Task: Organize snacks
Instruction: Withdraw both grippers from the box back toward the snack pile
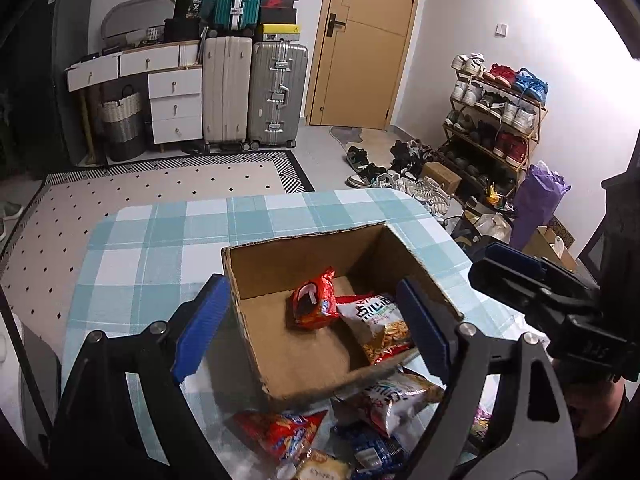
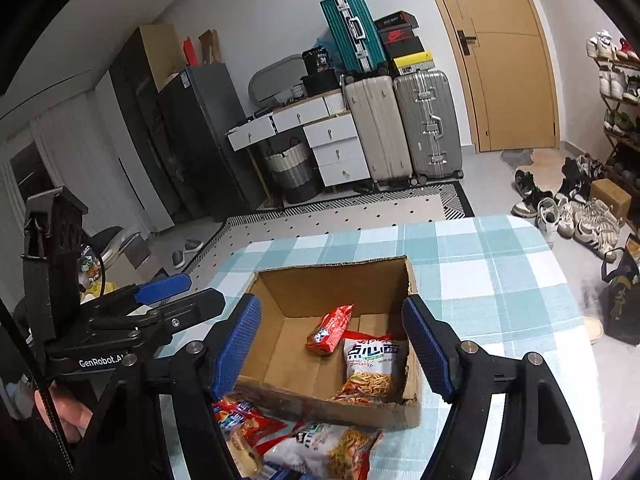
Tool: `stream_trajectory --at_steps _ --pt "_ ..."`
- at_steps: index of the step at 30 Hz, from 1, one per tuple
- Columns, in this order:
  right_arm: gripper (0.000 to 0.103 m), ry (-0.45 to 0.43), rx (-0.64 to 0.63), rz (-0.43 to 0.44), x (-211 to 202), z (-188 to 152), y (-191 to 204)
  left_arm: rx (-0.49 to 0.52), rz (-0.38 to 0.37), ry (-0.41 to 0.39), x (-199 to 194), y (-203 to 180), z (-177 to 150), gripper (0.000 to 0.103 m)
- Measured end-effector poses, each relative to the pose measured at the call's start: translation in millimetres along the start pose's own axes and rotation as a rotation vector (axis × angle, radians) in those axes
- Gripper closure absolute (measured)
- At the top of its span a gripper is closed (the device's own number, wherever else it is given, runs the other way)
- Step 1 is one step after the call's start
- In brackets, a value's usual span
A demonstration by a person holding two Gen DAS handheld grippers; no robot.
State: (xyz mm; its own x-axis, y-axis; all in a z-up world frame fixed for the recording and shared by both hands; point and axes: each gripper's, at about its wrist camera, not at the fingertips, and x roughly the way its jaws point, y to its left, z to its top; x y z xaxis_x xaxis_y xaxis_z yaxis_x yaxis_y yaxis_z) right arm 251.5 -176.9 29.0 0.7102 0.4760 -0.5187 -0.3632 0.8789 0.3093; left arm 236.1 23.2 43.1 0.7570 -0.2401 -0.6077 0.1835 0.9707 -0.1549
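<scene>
An open cardboard box sits on the checked table. Inside lie a small red snack pack and a white noodle-snack bag. In front of the box lie loose snacks: a red bag, a white noodle bag, a blue pack and a pale biscuit pack. My left gripper is open and empty above the box's near side; it also shows in the right wrist view. My right gripper is open and empty over the box; it also shows in the left wrist view.
The table has a blue-white checked cloth. Beyond it are a patterned rug, suitcases, white drawers, a door and a shoe rack with shoes on the floor.
</scene>
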Motion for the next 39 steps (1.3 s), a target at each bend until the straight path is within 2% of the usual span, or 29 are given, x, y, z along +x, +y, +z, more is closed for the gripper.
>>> stream_trajectory --at_steps 13,22,24,28,39 --pt "0.021 -0.067 -0.029 -0.017 -81.6 -15.7 23.9 0.005 0.047 -0.011 -78.0 -26.5 -24.7 0.018" --pt "0.019 -0.087 -0.045 -0.034 -131.0 -59.9 35.1 0.007 0.063 -0.022 -127.2 -45.9 -62.4 0.017" --pt "0.018 -0.086 -0.042 -0.039 -138.9 -69.6 36.6 0.0 0.063 -0.023 -134.1 -48.6 -68.4 0.016" --pt "0.015 -0.084 -0.038 -0.049 -156.2 -88.2 36.8 -0.003 0.058 -0.012 -147.0 -54.6 -84.0 0.007" --pt "0.01 -0.105 -0.042 -0.069 -200.4 -125.9 42.5 -0.022 0.082 0.006 -176.5 -54.5 -124.9 0.001"
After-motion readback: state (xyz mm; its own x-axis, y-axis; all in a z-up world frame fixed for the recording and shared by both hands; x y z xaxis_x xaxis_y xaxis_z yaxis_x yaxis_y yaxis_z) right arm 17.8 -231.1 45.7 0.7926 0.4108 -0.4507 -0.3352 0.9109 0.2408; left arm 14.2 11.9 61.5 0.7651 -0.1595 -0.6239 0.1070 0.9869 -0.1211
